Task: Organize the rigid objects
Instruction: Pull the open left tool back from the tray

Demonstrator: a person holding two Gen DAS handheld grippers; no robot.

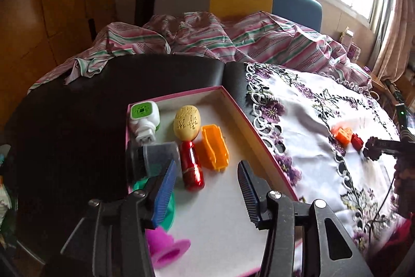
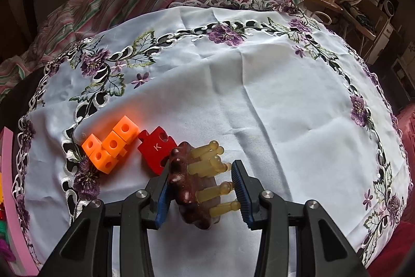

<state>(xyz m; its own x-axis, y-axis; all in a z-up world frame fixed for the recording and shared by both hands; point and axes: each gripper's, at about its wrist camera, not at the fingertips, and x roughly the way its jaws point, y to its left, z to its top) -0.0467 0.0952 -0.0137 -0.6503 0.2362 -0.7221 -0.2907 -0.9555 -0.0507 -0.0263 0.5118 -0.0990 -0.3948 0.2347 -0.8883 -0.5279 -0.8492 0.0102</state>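
Massager [image 2: 193, 188] clamped in right gripper [image 2: 203, 195], knobbed back on one pad, pegs (seemingly) on the other. Lift straight, avoid red tile [image 2: 155, 151] just ahead-left. Left gripper [image 1: 207, 186] gaping empty over pink box [image 1: 262, 144]; drop beside orange toy [image 1: 215, 147].

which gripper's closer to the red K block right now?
Right. The right gripper sits just beside the red K block, fingers closed on the brown massager touching it. The left gripper hangs open over the pink-rimmed box, well away across the cloth.
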